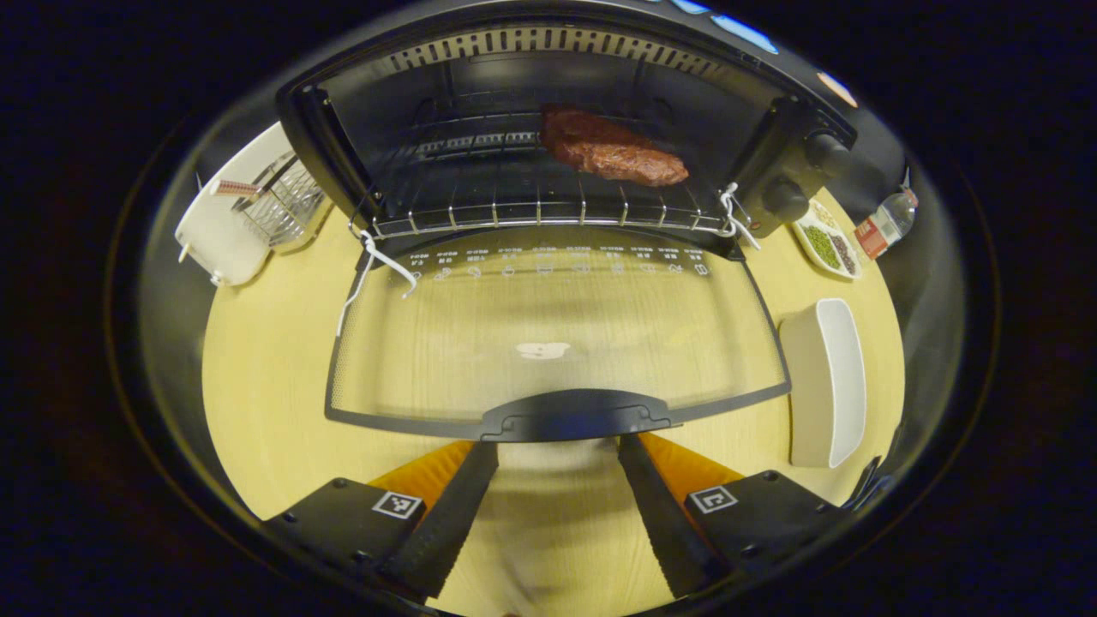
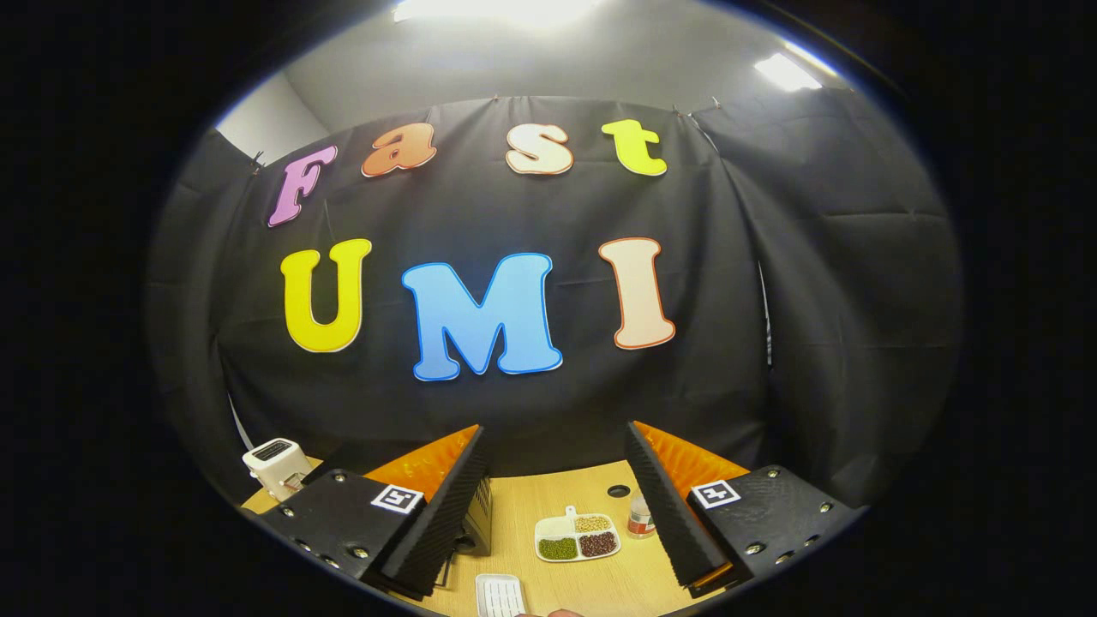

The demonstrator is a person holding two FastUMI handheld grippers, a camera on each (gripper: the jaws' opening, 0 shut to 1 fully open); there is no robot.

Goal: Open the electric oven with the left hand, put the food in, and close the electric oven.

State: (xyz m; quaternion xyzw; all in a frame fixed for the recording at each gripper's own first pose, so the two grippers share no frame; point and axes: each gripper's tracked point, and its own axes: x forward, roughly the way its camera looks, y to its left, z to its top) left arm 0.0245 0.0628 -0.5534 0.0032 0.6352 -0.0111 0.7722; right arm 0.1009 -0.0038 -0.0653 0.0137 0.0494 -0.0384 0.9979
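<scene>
Oven (image 1: 566, 77) door (image 1: 557, 343) down, one meat piece (image 1: 613, 147) inside, both grippers' jaws apart.

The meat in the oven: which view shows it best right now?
Left gripper view. The meat lies in plain sight on the rack inside the oven, behind the dropped door. The right gripper view faces the booth wall; I can't make out the meat there.

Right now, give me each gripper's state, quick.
Left gripper: open, holding nothing, just short of the oven door handle.
Right gripper: open, empty, raised above the table.
</scene>
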